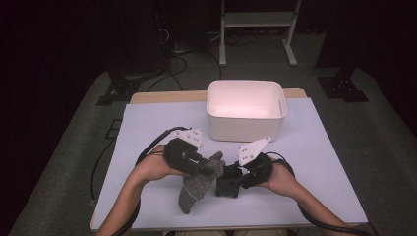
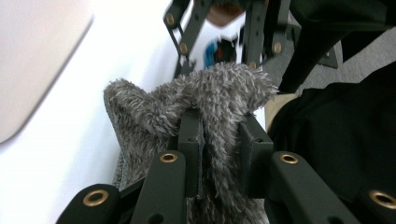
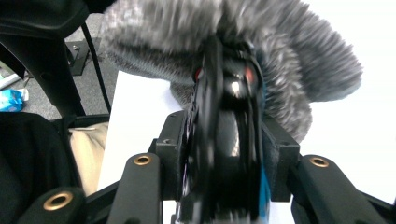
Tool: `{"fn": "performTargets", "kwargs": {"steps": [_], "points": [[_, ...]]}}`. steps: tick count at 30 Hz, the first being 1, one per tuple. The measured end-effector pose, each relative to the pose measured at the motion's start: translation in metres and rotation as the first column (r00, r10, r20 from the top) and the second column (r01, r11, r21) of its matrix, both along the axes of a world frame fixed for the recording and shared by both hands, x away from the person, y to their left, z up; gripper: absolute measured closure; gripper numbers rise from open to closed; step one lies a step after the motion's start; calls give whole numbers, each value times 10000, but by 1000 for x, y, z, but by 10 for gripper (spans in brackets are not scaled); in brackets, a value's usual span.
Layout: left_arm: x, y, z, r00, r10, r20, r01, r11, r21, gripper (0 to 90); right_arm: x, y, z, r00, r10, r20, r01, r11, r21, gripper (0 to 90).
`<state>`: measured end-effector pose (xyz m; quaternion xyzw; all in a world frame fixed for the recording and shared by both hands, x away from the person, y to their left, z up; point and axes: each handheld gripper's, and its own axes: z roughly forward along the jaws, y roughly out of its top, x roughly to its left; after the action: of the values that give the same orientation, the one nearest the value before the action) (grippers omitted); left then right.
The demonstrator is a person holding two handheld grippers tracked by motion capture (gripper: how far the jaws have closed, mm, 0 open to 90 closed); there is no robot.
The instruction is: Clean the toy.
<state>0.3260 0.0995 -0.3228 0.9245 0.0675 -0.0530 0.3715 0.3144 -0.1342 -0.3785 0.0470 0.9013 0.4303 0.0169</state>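
Observation:
A grey fuzzy sock [image 1: 193, 191] hangs from my left gripper [image 1: 209, 168], its lower end resting on the table near the front edge. In the left gripper view the jaws of the left gripper [image 2: 217, 136] are shut on a fold of the sock's [image 2: 210, 93] cuff. My right gripper [image 1: 235, 176] meets it from the right, shut on a black, shiny object [image 1: 227, 187]. In the right gripper view the black object [image 3: 231, 93] sits pinched between the right gripper's [image 3: 228, 133] pads, with its far end against the sock [image 3: 299, 60]. What the object is I cannot tell.
A white plastic tub [image 1: 246, 109] stands at the back middle of the pale table [image 1: 314, 162]. Cables trail from both grippers off the front edge. Beyond the table are a grey floor and a metal stand's legs [image 1: 255, 34].

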Motion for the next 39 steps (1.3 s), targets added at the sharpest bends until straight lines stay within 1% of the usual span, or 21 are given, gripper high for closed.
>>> {"fn": "performTargets", "kwargs": {"steps": [2, 4, 6, 8, 10, 12, 13, 14, 16, 19, 20, 21, 22, 23, 29, 31, 34, 36, 37, 39], "points": [[1, -10, -7, 9998, -110, -176, 109, 9999, -47, 745, -1, -6, 1, 10000, -23, 53, 24, 10000, -72, 575], [2, -22, -13, 9990, -331, -314, 329, 9994, -81, 745, -3, -11, 1, 9999, -76, 76, 77, 9999, -136, 574], [4, -30, -16, 9983, -444, -370, 439, 9989, -154, 744, -5, -18, 1, 9998, -197, 46, 198, 9997, -137, 574], [4, -38, -19, 9977, -569, -379, 566, 9984, -97, 744, -6, -25, -1, 9996, -283, 62, 284, 9995, -111, 573], [5, -45, -23, 9966, -676, -462, 670, 9977, -142, 744, -8, -31, -2, 9992, -402, 22, 402, 9992, -66, 573], [6, -50, -28, 9959, -719, -541, 715, 9974, -98, 744, -9, -37, -4, 9989, -460, 57, 461, 9989, -17, 573], [7, -53, -31, 9953, -774, -575, 778, 9970, 54, 744, -9, -40, -4, 9987, -497, 66, 497, 9988, 3, 573], [7, -55, -34, 9951, -780, -601, 796, 9965, 243, 743, -10, -43, -5, 9983, -584, 35, 584, 9983, 4, 572], [7, -58, -41, 9945, -763, -716, 789, 9963, 346, 742, -11, -48, -6, 9978, -662, 42, 662, 9978, -20, 571], [8, -62, -47, 9944, -773, -719, 810, 9954, 503, 742, -12, -57, -10, 9968, -804, -2, 804, 9968, -1, 570], [8, -64, -47, 9947, -787, -669, 825, 9950, 565, 742, -13, -60, -11, 9962, -864, -62, 864, 9963, 3, 570], [8, -66, -48, 9943, -792, -707, 835, 9947, 596, 742, -13, -63, -12, 9961, -886, -28, 886, 9961, 48, 578], [9, -67, -48, 9937, -847, -732, 892, 9942, 603, 742, -14, -66, -13, 9963, -832, -203, 835, 9964, 169, 594], [9, -68, -48, 9936, -855, -736, 900, 9941, 612, 742, -15, -68, -16, 9962, -837, -246, 845, 9959, 321, 598], [8, -71, -49, 9938, -864, -706, 920, 9925, 805, 741, -20, -77, -22, 9952, -948, -230, 961, 9933, 642, 597], [7, -72, -50, 9935, -882, -724, 940, 9922, 816, 741, -21, -79, -23, 9954, -938, -186, 946, 9943, 494, 596], [7, -77, -52, 9921, -963, -809, 1024, 9918, 760, 742, -25, -82, -24, 9958, -918, 15, 918, 9956, 173, 596], [6, -81, -51, 9916, -1055, -753, 1114, 9905, 801, 742, -27, -84, -25, 9956, -927, 104, 927, 9957, -5, 596], [6, -84, -51, 9908, -1157, -699, 1216, 9887, 873, 742, -28, -86, -26, 9952, -973, 93, 974, 9952, -90, 596], [4, -89, -50, 9906, -1203, -655, 1261, 9877, 927, 742, -29, -90, -30, 9946, -1034, 12, 1034, 9945, -170, 595]]}}
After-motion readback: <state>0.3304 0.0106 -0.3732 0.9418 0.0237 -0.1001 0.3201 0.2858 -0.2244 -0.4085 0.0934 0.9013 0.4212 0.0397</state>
